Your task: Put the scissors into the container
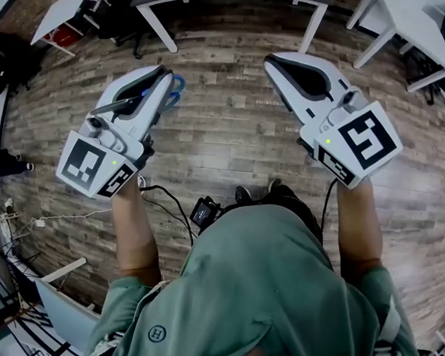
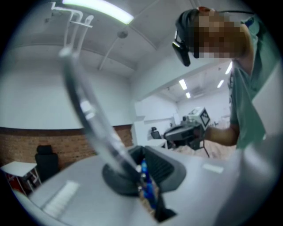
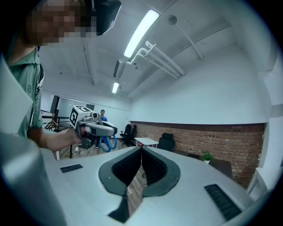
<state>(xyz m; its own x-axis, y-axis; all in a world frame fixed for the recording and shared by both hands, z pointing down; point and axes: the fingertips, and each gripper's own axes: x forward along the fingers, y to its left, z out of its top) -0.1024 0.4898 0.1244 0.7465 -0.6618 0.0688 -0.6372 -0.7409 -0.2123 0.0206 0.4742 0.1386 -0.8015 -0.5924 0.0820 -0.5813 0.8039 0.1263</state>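
While the left tongs [image 1: 167,78] clamp the scissors [image 2: 87,110] only near the pivot and the right tongs [image 3: 141,152] sit closed and empty, a jolt could swing the blades loose.

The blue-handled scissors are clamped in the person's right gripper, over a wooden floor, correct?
Not quite: the scissors are clamped in the left gripper, not the right, as the left gripper view shows, with the blue handle between its jaws. The right gripper is shut on nothing. The wooden floor is right.

Office, white desks [image 3: 144,141], swivel chairs [image 3: 167,140], brick wall [image 3: 200,135]
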